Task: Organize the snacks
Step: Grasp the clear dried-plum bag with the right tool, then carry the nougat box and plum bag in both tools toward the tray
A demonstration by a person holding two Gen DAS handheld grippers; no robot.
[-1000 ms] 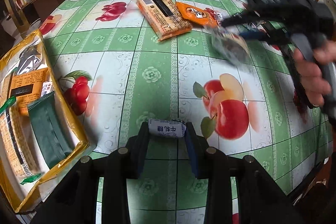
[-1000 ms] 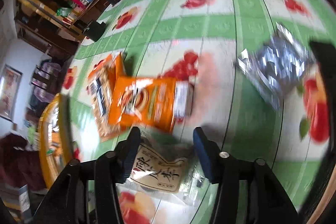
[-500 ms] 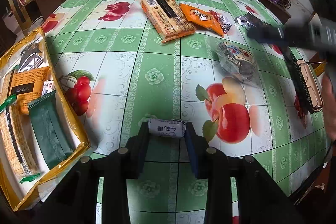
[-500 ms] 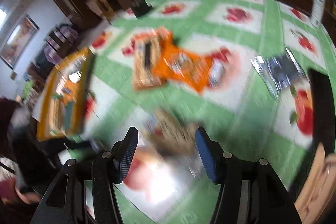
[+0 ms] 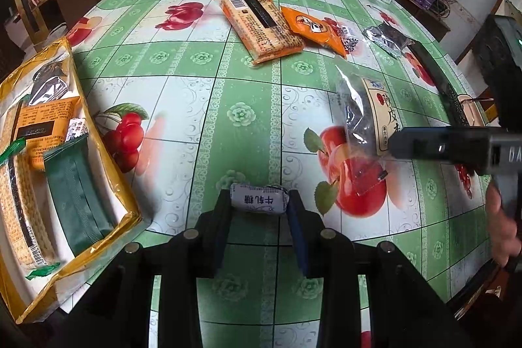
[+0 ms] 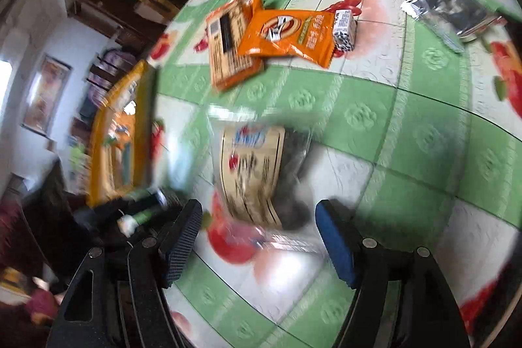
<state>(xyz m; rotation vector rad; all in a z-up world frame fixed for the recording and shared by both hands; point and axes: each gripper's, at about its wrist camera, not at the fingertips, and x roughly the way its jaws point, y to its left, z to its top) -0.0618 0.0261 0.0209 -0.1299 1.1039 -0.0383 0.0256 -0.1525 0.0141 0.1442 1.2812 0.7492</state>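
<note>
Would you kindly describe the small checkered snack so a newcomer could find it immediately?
Start at the orange cracker pack in the far middle of the green fruit-print tablecloth. An orange pouch lies against its right side, and the small checkered snack sits at that pouch's right end. It alone has a black-and-white pattern.

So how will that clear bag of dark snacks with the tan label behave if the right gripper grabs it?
The clear bag looks floppy: its film is wrinkled and its corner folds unevenly, so it would probably sag from a pinch. The glossy plastic may slip between the right gripper fingers. It looks loosely filled, so the contents may shift as it lifts.
</note>
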